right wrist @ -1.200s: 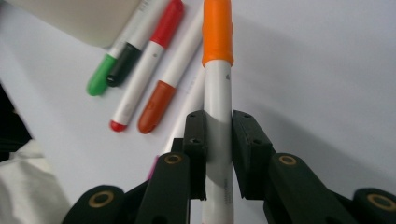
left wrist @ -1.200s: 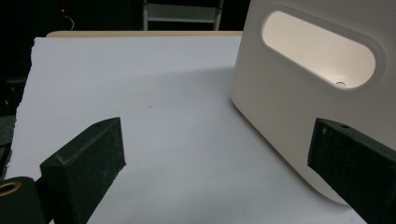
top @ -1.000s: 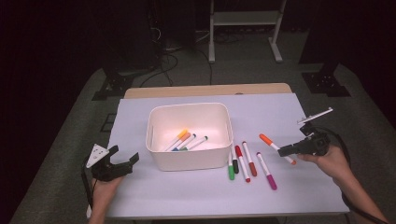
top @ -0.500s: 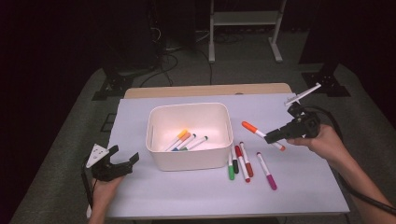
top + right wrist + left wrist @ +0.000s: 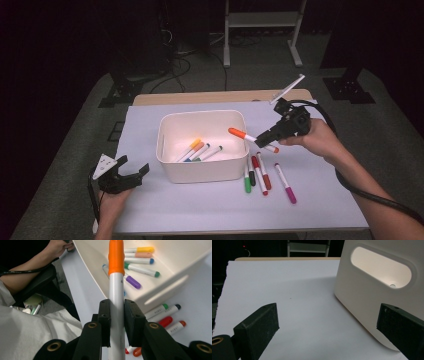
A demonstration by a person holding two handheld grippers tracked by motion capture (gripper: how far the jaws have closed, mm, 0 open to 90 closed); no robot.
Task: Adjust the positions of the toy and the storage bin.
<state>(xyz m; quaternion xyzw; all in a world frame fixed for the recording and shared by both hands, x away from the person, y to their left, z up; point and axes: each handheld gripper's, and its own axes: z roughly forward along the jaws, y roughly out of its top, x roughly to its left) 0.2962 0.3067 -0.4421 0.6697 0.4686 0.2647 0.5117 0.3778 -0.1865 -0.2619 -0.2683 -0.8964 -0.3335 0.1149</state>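
Right gripper (image 5: 264,135): jaws clamped on the orange-capped marker (image 5: 247,136), held in the air with its cap over the bin's right rim.
Left gripper (image 5: 131,172): jaws spread wide with nothing between them, resting on the table (image 5: 150,210) just left of the bin.
Bin (image 5: 202,172): white; the right gripper view counts five markers (image 5: 141,269) inside (the high view separates fewer).
Loose markers (image 5: 262,175): five on the table, right of the bin.
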